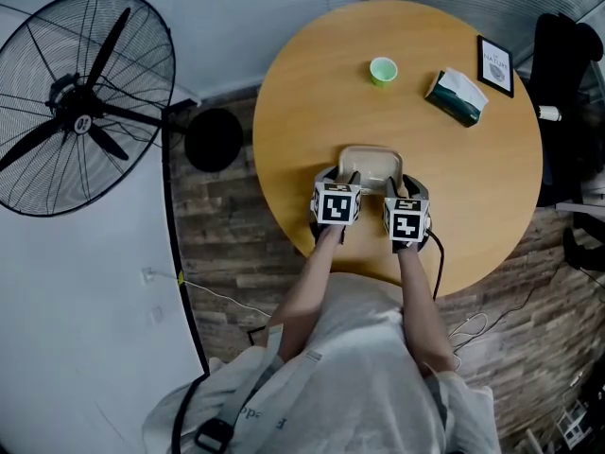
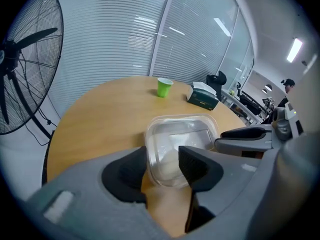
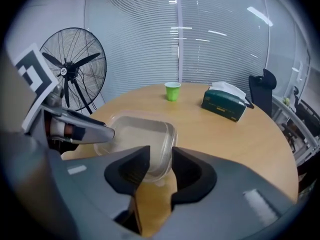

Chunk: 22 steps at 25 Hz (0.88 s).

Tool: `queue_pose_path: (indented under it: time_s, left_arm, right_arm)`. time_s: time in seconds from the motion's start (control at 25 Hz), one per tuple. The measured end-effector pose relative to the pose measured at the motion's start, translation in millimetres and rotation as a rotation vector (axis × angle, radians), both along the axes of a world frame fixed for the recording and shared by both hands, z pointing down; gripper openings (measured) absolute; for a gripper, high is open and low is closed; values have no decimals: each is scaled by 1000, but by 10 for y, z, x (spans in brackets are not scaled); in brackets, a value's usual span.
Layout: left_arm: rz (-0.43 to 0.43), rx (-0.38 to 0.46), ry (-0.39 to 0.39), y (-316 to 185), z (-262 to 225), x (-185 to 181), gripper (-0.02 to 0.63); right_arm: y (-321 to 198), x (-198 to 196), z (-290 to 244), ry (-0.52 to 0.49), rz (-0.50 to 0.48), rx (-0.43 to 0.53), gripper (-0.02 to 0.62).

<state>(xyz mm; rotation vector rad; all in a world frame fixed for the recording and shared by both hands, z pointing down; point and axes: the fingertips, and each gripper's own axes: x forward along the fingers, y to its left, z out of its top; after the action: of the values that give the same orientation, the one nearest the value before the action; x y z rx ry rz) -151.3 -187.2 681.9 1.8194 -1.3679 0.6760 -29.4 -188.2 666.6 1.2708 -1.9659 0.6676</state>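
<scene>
"Clear plastic, the container [image 1: 370, 164] was: a shallow tray with rounded corners, just below the middle of the head view, on the near part of the round wooden table [image 1: 473, 187]."

"And the grippers?"

"One at each near corner. The left gripper [image 2: 162, 156] had its jaws drawn in to a narrow gap. The container's left near corner sat in that gap, one pad outside the wall and the other over the inside. The right gripper [image 3: 161, 155] mirrored that on the right near corner. I read both as clamped on the rim."

"So how far had things got?"

"Both holds looked made. The container itself sat flat on the wood, neither raised nor tipped as far as I could judge, so nothing beyond the grip showed as done. I saw nothing inside it, and couldn't tell whether a lid was on."

"What else was about?"

"Well apart, toward the top of the frame, were a green cup [image 1: 383, 70], a dark green tissue box [image 1: 456, 97] to its right, and a small framed card [image 1: 495, 65] by the far edge. A big standing fan [image 1: 83, 102] filled the upper left, off the table."
</scene>
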Motion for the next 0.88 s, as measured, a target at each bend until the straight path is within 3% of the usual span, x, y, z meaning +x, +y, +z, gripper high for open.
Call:
queue_pose_path:
  time_s: [0.88]
  left_arm:
    - [8,81,32,199,-352,21,209]
  right_arm:
    - [159,63,-248,-141,51,52,158]
